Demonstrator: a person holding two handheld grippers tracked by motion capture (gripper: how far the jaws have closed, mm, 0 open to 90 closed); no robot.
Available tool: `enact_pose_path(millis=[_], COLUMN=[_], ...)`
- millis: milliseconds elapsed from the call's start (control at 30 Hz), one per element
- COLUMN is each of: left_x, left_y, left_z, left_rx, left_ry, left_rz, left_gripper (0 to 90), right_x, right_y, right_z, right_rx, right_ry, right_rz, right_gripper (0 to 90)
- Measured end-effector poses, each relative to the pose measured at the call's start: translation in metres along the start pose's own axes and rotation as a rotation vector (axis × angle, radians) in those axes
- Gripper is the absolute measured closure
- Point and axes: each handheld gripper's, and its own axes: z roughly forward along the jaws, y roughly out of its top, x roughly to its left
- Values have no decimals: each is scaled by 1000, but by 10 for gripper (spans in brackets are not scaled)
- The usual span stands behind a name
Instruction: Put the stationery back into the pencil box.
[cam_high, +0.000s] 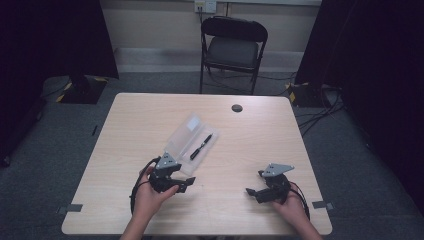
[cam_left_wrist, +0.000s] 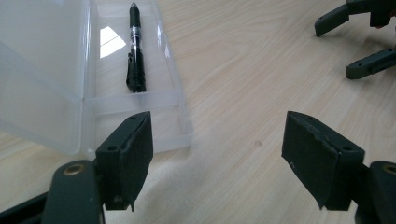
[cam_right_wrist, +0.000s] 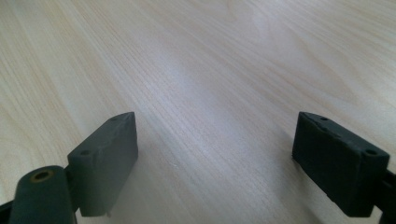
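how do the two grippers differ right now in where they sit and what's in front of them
The left gripper sits by the open clear plastic case holding a black pen; the right gripper sits apart from the case. The left gripper's jaws face the case corner; the right's face bare table. Both are open and hold nothing.

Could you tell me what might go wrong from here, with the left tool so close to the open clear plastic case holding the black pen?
1. The left tool stands open beside the near corner of the open clear plastic case; the light case may slide across the pale wooden table if nudged.
2. The black pen lies loose in the tray and could roll out if the case tips.
3. The thin raised lid might flex or snap shut under a clumsy push.
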Motion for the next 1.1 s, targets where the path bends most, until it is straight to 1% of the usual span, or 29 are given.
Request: enact_pose_path(millis=[33, 100, 167, 200, 233, 400, 433, 467, 500, 533, 567, 633, 667, 733, 767, 867, 1100], left_x=[0, 0, 0, 1, 0, 1, 2, 3, 4, 5, 6, 7, 8, 9, 10, 12, 21], left_y=[-1, -4, -6, -8, -10, -15, -19, -20, -21, -23, -23, -26, -26, -28, -30, -32, -45], left_z=[-2, -4, -6, -8, -10, -15, -17, -18, -19, -20, -22, -22, -23, -23, -24, -25, -30], left_rx=[7, -2, -2, -1, -2, -7, 4, 1, 7, 2, 8, -2, 7, 3, 8, 10, 25], left_ry=[10, 4, 9, 9, 14, 17, 28, 26, 32, 36, 39, 39, 42, 34, 30, 21, 44], left_rz=[6, 7, 6, 18, 4, -6, -10, -13, -6, -7, -6, -11, -10, -15, -5, -4, -10], left_gripper=[251, 251, 251, 251, 252, 253, 252, 252, 252, 253, 252, 253, 253, 252, 252, 247, 247], right_x=[0, 0, 0, 0, 0, 0, 0, 0, 0, 0, 0, 0, 0, 0, 0, 0, 0], right_y=[0, 0, 0, 0, 0, 0, 0, 0, 0, 0, 0, 0, 0, 0, 0, 0, 0], right_z=[0, 0, 0, 0, 0, 0, 0, 0, 0, 0, 0, 0, 0, 0, 0, 0, 0], right_rx=[1, 0, 0, 0, 1, 0, 0, 0, 0, 0, 0, 0, 0, 0, 0, 0, 0], right_ry=[0, 1, 0, 0, 1, -1, -1, -1, -1, -1, -1, -1, -1, -1, -1, -1, -1], right_rz=[1, 0, 0, 0, 0, 1, 1, 1, 1, 1, 1, 1, 1, 1, 1, 1, 2], right_gripper=[135, 135, 135, 135, 135, 134, 135, 134, 135, 135, 135, 135, 135, 135, 135, 135, 135])
